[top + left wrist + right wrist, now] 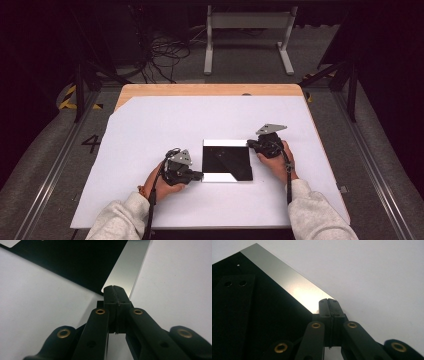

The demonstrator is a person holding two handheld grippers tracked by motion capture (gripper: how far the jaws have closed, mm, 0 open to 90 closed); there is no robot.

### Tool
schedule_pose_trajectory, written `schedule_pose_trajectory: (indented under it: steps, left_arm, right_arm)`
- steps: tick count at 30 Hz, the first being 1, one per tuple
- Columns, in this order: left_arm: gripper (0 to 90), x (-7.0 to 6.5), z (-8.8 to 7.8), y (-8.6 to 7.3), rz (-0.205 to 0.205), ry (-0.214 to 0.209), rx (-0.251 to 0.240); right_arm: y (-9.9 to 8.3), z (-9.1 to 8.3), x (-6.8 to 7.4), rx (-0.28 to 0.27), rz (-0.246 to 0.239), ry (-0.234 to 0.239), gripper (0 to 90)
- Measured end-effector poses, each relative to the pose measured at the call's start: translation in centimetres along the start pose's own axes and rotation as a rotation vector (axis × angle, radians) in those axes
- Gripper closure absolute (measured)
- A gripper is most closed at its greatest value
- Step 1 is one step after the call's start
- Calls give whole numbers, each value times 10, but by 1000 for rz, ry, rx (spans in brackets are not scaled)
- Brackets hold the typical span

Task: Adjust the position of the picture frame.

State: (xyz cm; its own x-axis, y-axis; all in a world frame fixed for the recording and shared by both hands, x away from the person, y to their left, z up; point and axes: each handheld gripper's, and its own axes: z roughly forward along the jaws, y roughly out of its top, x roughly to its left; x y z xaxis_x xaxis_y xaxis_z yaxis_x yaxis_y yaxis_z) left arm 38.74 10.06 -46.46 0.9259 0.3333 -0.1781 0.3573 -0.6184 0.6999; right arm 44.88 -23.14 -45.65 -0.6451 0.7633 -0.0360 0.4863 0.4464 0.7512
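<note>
My left claw (115,290) is sitting with its black jaws pressed together, tips at the near left corner of the mirror plate (226,160); whether a thin edge is pinched between them, I cannot tell. My right claw (328,303) is likewise closed, jaws flush, tips touching the far right corner of the same plate. Both claws are matte black plastic with brass-ringed pivot holes on the linkage arms.

The mirror plate (125,270) is lying flat near the middle of the bench, toward my side. It is square, thin and glossy, mostly reflecting black, with pale bright strips along its far and near edges in the high view. In the left gripper view the strip is looking like brushed silver, running away from the tips, with a rounded corner. In the right gripper view the mirror plate (287,282) is showing a bright glare patch and a dark reflection of a bar with two holes, which the high view is not resolving.

The high view is giving the overall layout: my left hand (161,184) and right hand (276,161) are gripping the tools, grey sleeves coming in from the bottom, a grey three-cornered plate topping each tool. A smooth white sheet (150,125) is covering the bench (210,90), whose wooden edge is showing at the far side. Beyond are a grey floor, a tangle of black cables (162,52) and a white metal frame (248,35). Nothing is standing between the claws and the plate.
</note>
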Motion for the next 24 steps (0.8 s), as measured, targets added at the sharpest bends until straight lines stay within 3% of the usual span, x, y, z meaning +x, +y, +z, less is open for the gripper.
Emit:
schedule_pose_trajectory:
  steps: [8,16,24]
  left_arm:
    - [896,-1,0,0,7,2,-2]
    - [885,3,0,1,-7,-28,0]
    - [857,0,-1,6,38,-7,24]
  right_arm:
    - [-1,-1,-1,-1,10,11,900]
    - [-3,-8,2,22,-3,41,900]
    - [-6,-15,1,15,-5,49,900]
